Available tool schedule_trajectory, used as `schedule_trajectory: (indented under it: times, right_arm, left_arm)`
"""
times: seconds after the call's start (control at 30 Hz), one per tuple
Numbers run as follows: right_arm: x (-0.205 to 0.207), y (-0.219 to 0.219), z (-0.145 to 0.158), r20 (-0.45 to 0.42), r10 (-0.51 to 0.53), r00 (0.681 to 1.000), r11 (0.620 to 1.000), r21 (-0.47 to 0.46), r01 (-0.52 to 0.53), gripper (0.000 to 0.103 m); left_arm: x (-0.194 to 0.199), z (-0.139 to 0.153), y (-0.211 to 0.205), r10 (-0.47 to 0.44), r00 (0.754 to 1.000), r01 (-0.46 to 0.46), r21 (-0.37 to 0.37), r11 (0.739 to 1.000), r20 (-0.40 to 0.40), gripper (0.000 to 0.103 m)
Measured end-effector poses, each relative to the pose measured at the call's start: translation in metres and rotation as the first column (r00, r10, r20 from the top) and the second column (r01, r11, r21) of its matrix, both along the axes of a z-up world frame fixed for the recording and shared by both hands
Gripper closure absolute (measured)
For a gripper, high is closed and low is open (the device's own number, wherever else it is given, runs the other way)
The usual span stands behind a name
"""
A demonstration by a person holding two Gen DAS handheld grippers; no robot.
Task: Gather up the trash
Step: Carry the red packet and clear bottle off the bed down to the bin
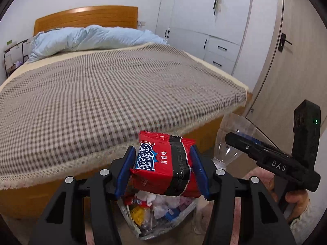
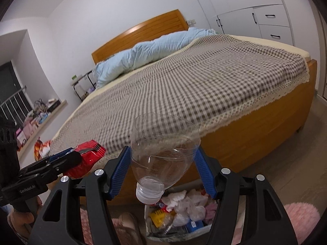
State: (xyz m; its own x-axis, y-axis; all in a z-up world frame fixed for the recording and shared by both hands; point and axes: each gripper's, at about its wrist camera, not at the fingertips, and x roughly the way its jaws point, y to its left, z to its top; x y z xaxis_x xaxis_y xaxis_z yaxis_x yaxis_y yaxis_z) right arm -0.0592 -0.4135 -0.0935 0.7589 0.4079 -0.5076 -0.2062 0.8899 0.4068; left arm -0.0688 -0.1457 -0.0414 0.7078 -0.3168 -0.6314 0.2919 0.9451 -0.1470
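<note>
My left gripper (image 1: 162,168) is shut on a red snack packet (image 1: 163,163), its blue pads pressed against both sides. The packet hangs above an open trash bag (image 1: 163,222) full of wrappers and tissues. My right gripper (image 2: 163,169) is shut on a clear plastic bottle (image 2: 163,149), held cap down, white cap toward the camera. Below it stands the same trash bag (image 2: 179,218). In the left wrist view the right gripper (image 1: 235,138) and the bottle (image 1: 233,140) show at the right. In the right wrist view the left gripper (image 2: 71,155) with the packet (image 2: 87,157) shows at the left.
A wooden bed (image 1: 102,94) with a checked cover and a blue duvet (image 1: 92,38) fills the space ahead. White wardrobes (image 1: 204,20) and a door (image 1: 290,47) stand at the right. A pink fluffy rug (image 2: 302,218) lies on the floor; another wrapper (image 2: 41,147) lies at the left bed corner.
</note>
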Motion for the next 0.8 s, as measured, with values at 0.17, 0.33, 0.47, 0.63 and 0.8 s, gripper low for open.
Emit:
schedule_trajectory:
  times: [0.17,0.33,0.47,0.63,0.8]
  right_arm:
    - [-0.003,0.007,-0.024,-0.042,0.015,0.999,0.998,-0.054,-0.017,0.042]
    - [-0.002,0.014,-0.051,-0.079,0.027,0.997,0.995,-0.092,-0.034,0.042]
    - [0.003,0.016,-0.079,-0.137,0.030,0.990,0.993,-0.112,-0.045,0.042]
    - [0.006,0.019,-0.103,-0.221,0.035,0.975,0.990,-0.123,-0.064,0.042]
    - [0.008,0.025,-0.120,-0.267,0.040,0.963,0.981,-0.172,-0.089,0.042]
  left_arm:
    - [-0.003,-0.028,-0.003,-0.020,0.999,0.020,-0.002,1.000,-0.034,0.051]
    - [-0.002,-0.064,-0.008,-0.033,0.999,0.034,0.019,0.999,-0.032,0.051]
    - [0.005,-0.103,-0.008,-0.053,0.994,0.054,0.008,0.999,-0.095,0.051]
    - [0.015,-0.141,-0.001,-0.027,0.975,0.032,0.019,0.999,-0.221,0.051]
    - [0.019,-0.159,0.000,-0.006,0.961,0.016,0.035,0.999,-0.276,0.051]
